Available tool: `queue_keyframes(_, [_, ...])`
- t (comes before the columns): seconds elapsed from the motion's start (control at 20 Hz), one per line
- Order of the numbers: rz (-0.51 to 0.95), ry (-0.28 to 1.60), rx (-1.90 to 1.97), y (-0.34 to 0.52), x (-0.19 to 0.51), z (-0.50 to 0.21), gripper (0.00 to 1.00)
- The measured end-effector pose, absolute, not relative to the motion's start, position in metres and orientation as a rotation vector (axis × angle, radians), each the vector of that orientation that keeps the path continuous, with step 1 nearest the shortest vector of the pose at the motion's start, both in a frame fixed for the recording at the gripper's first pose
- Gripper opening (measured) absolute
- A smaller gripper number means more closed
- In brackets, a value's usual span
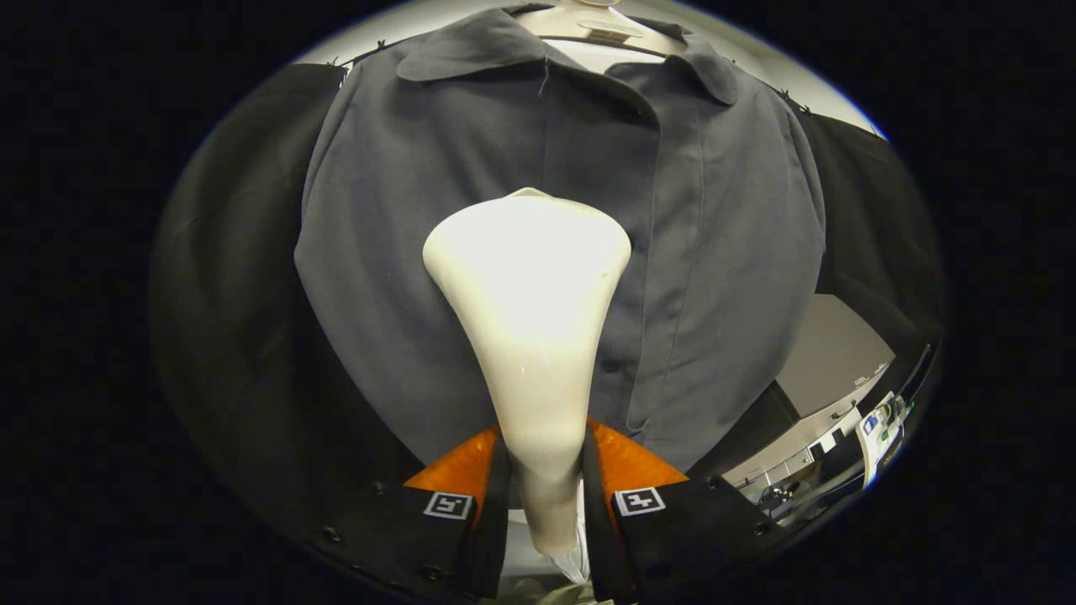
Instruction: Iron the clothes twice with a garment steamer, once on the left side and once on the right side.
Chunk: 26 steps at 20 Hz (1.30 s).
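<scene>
- Pressing in on the garment steamer (528, 277), the gripper (545, 470) has both orange fingers (458, 466) pinching its white handle, one on each side.
- Steamer head sits against the grey shirt (714, 277), just left of the button placket, about mid-chest.
- Shirt hangs on a hanger (607, 29), well above the steamer head.
- Progress, by my read: a pass looks under way near the middle; which side is finished, I cannot tell.

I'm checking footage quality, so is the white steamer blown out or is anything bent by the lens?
Gripper view: the steamer, clamped between both fingers, glares nearly white, detail lost; fisheye bulges the grey shirt outward; focus looks sharp.
</scene>
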State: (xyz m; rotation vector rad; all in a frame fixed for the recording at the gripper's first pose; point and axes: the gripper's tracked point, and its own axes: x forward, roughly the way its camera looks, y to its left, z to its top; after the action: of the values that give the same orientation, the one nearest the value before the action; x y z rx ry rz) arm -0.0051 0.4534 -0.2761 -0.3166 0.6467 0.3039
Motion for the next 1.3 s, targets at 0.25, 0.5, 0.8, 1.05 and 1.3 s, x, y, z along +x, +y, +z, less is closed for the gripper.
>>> queue_keyframes(0.25, [0.308, 0.709, -0.339, 0.448, -0.010, -0.306, 0.48])
queue_keyframes(0.5, [0.312, 0.762, -0.352, 0.440, -0.015, -0.332, 0.48])
queue_keyframes(0.8, [0.322, 0.842, -0.383, 0.427, -0.036, -0.375, 0.48])
queue_keyframes(1.05, [0.316, 0.901, -0.399, 0.411, -0.048, -0.410, 0.48])
queue_keyframes(1.3, [0.310, 0.936, -0.405, 0.396, -0.053, -0.433, 0.48])
